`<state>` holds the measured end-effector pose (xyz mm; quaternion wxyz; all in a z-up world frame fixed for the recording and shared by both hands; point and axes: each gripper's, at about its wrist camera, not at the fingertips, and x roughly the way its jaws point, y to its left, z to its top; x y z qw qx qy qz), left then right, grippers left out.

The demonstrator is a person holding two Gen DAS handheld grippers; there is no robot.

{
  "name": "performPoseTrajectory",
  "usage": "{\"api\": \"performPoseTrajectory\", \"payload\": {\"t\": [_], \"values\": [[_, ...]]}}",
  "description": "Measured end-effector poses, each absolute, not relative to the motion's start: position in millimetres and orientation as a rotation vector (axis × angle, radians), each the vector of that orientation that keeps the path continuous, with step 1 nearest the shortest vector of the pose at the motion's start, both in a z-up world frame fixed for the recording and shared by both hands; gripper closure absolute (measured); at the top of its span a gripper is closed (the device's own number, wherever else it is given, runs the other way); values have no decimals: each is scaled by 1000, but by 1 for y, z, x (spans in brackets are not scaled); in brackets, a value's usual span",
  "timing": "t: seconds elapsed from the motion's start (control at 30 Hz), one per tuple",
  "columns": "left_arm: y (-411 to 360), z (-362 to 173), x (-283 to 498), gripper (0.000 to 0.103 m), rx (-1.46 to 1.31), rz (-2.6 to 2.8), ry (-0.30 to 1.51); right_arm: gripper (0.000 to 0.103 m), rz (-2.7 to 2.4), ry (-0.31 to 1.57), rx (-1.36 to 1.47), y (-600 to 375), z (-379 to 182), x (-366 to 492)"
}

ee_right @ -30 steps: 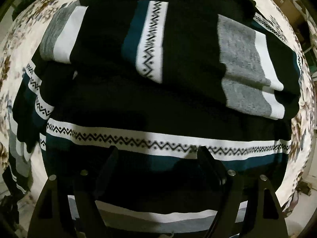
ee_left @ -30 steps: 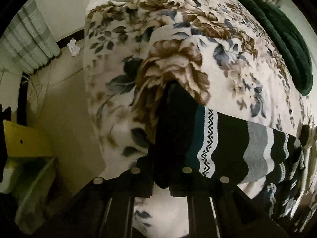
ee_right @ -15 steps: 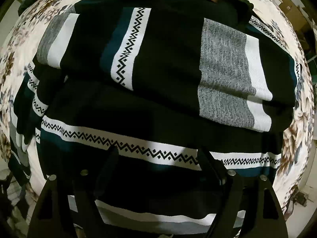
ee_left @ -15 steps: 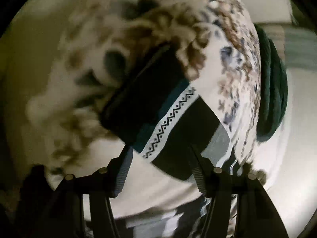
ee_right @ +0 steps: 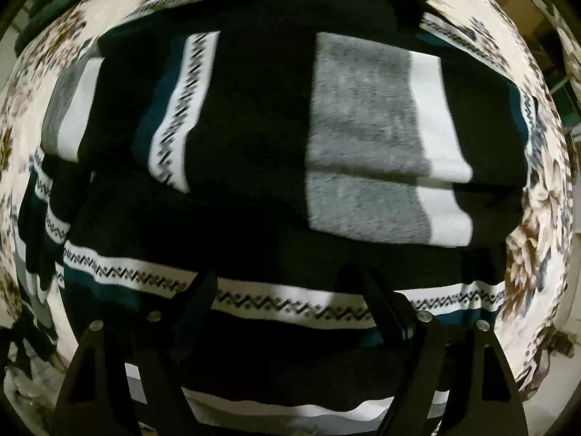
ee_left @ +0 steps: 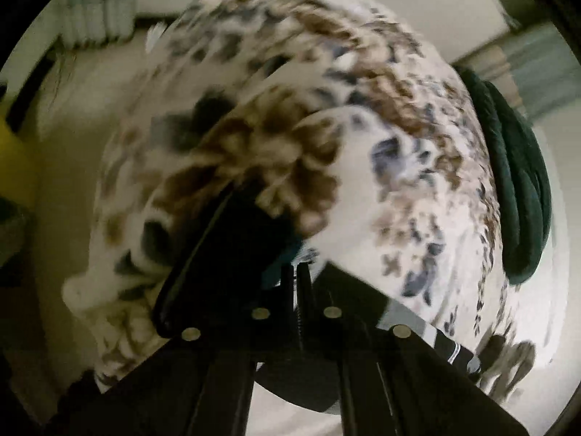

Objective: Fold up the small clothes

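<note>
A black sweater (ee_right: 254, 116) with teal, white zigzag and grey stripes lies on a floral bedspread (ee_right: 537, 239), its sleeves folded across the body. My right gripper (ee_right: 287, 290) is open and empty just above the sweater's lower body. In the left wrist view, my left gripper (ee_left: 296, 269) has its fingers together on the sweater's black sleeve end (ee_left: 232, 250), over the floral bedspread (ee_left: 381, 167).
A dark green folded cloth (ee_left: 515, 189) lies at the bed's far right edge. The floor (ee_left: 65, 189) and a curtain (ee_left: 98, 14) show at the left of the bed. A yellow object (ee_left: 11, 149) sits at the far left.
My left gripper was shut on the sleeve, opened half a second ago, and is now shut on its end again. The right view has tilted slightly; the sweater lies the same.
</note>
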<state>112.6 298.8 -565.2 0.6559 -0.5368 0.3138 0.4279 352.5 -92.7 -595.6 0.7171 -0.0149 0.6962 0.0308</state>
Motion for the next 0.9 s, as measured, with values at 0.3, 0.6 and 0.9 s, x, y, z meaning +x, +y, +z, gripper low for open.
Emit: {"api": "performPoseTrajectory", "payload": {"t": [0.3,0.6,0.9], "values": [[261,-613,80,60,-1528,796,763,20,51,1545,20,-173,-575,374],[257,-651,62,41,-1754,853,480,20,36,1548,-7,-219,-593,383],[286,-615,113,95,-1396,1003,633,20,82,1542,-28,-223,-583,391]]}}
